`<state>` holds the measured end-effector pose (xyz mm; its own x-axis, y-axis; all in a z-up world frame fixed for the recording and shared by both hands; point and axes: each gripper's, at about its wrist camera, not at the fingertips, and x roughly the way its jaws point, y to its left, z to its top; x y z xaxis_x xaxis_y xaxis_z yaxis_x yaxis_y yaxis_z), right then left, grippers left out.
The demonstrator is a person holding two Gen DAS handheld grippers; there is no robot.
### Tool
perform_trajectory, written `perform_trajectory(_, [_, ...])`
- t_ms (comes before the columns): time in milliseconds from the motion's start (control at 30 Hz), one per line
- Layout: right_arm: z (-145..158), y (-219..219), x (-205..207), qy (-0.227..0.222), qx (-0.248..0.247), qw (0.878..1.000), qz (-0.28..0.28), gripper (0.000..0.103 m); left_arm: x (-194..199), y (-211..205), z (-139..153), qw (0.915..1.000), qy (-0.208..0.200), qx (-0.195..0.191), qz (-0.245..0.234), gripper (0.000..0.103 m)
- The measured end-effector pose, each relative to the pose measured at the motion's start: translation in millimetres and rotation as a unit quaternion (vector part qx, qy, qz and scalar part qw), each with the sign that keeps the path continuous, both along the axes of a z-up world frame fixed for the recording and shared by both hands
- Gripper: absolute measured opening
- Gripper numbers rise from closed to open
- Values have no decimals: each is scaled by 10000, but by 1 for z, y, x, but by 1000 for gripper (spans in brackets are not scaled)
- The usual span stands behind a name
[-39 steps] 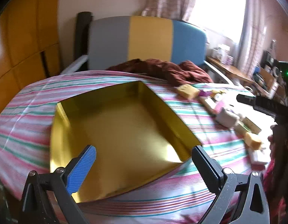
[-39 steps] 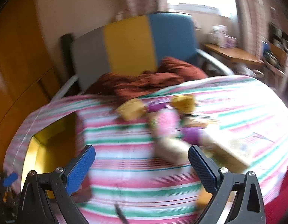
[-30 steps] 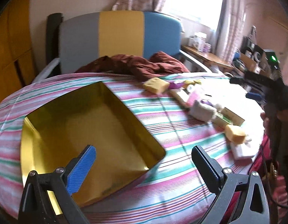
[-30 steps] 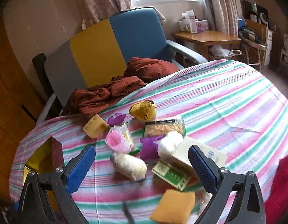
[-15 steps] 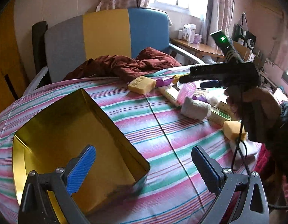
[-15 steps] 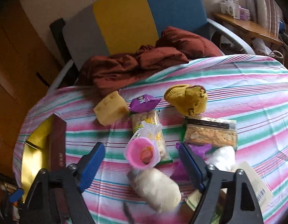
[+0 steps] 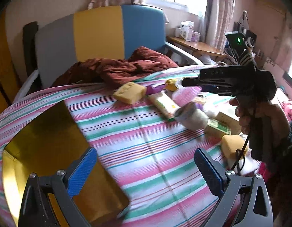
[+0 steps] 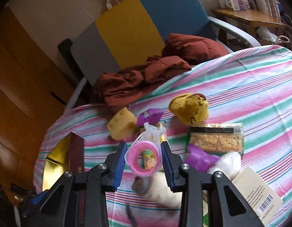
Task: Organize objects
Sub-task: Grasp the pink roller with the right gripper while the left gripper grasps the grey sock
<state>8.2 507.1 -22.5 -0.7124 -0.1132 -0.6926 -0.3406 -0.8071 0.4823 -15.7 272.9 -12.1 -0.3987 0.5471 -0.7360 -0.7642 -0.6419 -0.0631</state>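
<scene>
My right claw (image 8: 142, 158) has its jaws clamped on the pink cup (image 8: 144, 158), which sits in a clear bag among the clutter at the middle of the striped worktop (image 8: 250, 87); its mouth faces me, its long axis running away along the fingers. The gold box (image 7: 51, 151) lies off to the left, just under my left claw (image 7: 146, 168), which stands wide and empty. I judge the cup must travel leftward to it. A tricolour armchair (image 7: 100, 36) with a red blanket (image 7: 117, 70) sits behind.

The tin (image 7: 51, 151) lies left of the sponge (image 7: 129, 92) on the table (image 7: 146, 151).
</scene>
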Motion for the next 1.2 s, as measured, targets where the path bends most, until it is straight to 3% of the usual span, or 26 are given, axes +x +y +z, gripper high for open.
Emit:
perform_trajectory(367, [6,-19,0,489,-644,9935,802,35,-12,54,-21,9999,-98,-25,-46,103])
perform_trajectory(833, [0,-34,-5,407,-910,9872,1248,35,-31,72,-39,9996,-264,94,6,102])
perform_trajectory(867, [0,-34,-5,393,-887,9873,1256,35,-32,74,-40,9995,-298,120,-12,100])
perform_trajectory(933, [0,-33,-5,362,-833,9888,1187,35,-33,76,-42,9989,-413,198,-124,80])
perform_trajectory(967, [-1,-31,-4,340,-800,9899,1117,35,-33,78,-43,9985,-474,191,-179,62])
perform_trajectory(1000, [-2,-29,-4,334,-788,9907,1061,34,-33,80,-45,9981,-543,170,-231,53])
perform_trajectory(1200, [-1,-19,0,390,-696,9935,810,34,-18,77,-43,9977,-446,207,-476,48])
